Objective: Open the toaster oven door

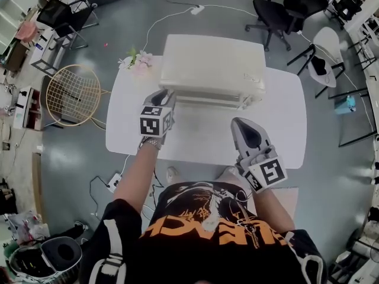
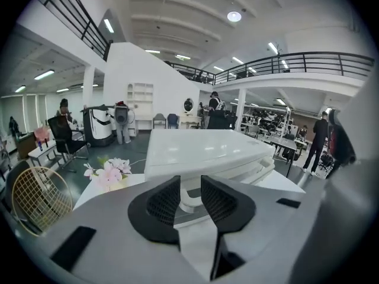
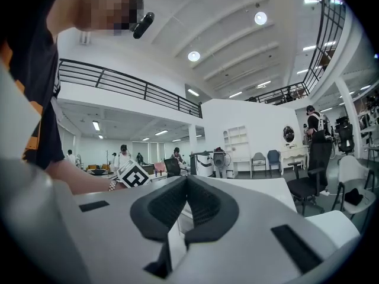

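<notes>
A white toaster oven stands at the far side of a white table, its door facing me. My left gripper is at the door's upper left corner. In the left gripper view the oven fills the middle, and my left gripper stands open with the white end of the door handle in the gap; the pads do not visibly press on it. My right gripper hovers over the table's front right, apart from the oven. In its own view the right gripper is shut and empty.
Pink flowers sit at the table's far left corner, beside the oven. A round wire chair stands on the floor to the left. Black office chairs are behind the table, and a power strip lies on the floor near my left leg.
</notes>
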The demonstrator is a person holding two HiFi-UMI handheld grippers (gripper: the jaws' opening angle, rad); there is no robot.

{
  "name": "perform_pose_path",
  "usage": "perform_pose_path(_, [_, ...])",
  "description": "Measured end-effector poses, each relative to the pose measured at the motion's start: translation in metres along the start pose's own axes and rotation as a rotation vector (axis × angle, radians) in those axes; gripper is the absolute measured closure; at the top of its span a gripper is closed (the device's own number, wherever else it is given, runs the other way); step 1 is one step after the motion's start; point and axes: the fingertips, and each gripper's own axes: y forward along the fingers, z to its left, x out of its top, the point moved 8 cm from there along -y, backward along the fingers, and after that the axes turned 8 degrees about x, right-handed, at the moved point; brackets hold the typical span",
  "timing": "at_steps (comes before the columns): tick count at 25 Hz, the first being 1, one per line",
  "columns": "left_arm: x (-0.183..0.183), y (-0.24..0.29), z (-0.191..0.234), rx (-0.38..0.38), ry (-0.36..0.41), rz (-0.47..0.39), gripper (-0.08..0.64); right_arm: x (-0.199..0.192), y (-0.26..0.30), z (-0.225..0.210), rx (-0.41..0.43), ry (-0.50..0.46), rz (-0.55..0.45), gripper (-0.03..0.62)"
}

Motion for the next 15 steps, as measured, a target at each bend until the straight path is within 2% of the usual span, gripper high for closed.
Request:
perform_pose_path(3, [-0.003, 0.006, 0.003, 0.012, -0.022, 0.025, 0.427, -0.001, -0.001, -0.001, -0.007, 0.002, -0.004, 0.578])
perform_pose_path(7, [-0.005, 0.026, 0.006, -0.005, -0.084, 0.127, 0.426, -0.003, 0.001, -0.003, -0.009, 0.007, 0.0, 0.578])
perform_pose_path(11, [0.0, 0.037, 0.006, -0.005, -0.056, 0.2, 0.425, -0.005, 0.006, 0.0, 0.007, 0.014, 0.004, 0.578])
perform_pose_path(15, [0.0, 0.038, 0.008, -0.008, -0.042, 0.214, 0.443, -0.007, 0.012, -0.003, 0.026, 0.012, 0.003, 0.578])
